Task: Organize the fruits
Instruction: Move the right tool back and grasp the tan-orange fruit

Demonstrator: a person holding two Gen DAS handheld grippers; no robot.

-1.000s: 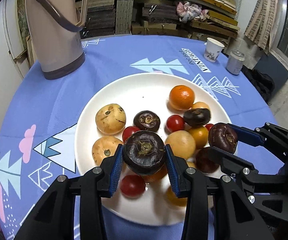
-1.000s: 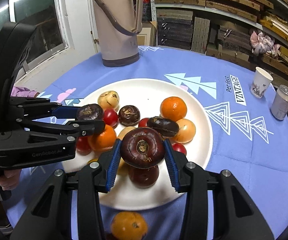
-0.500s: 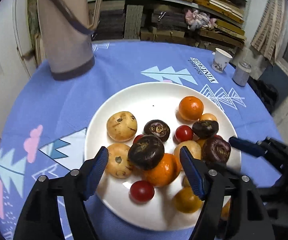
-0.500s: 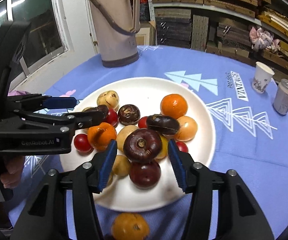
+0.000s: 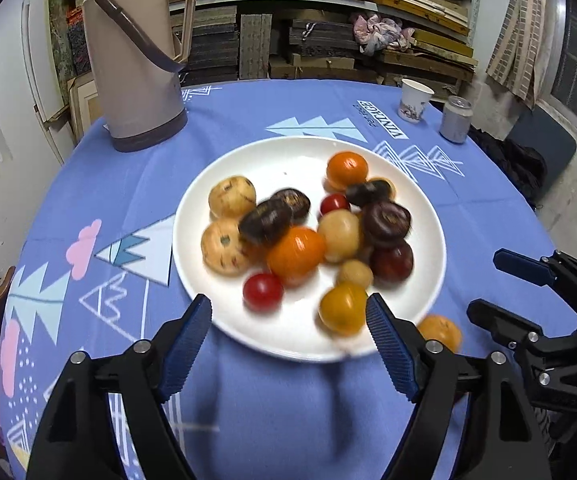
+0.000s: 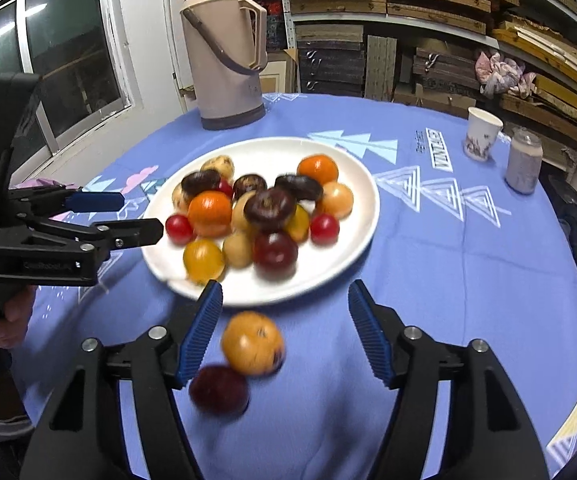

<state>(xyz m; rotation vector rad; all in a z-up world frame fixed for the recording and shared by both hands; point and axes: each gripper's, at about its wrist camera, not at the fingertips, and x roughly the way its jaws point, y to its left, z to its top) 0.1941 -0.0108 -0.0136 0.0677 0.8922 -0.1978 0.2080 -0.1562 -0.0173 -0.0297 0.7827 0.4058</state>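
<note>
Releasing step looks done on both sides: left gripper jaws opening, wide, nothing between the pads, hanging off the plate rim at 6 o'clock; right gripper jaws also opening, medium-wide, no pad contact, with a yellow-orange fruit lying loose on the blue tablecloth between its fingers. Dark red fruit sits just beside it at 7 o'clock, also off the plate, touching the left finger or just short of it, can't tell through blur. Rest of the fruit is heaped on the plate: dark purple fruit on top of the pile at 9 o'clock of plate centre, another dark purple one on top near the middle in the right view. Versus a second ago: each gripper then clamped a dark purple fruit above the pile; both fruits are now dropped onto the heap and both grippers have pulled back toward 6 o'clock. Next move, my guess: right gripper closes on the yellow-orange stray, needs centring first, round fruit may roll. Thermos, paper cup, can are well apart at 10 to 2 o'clock.
</note>
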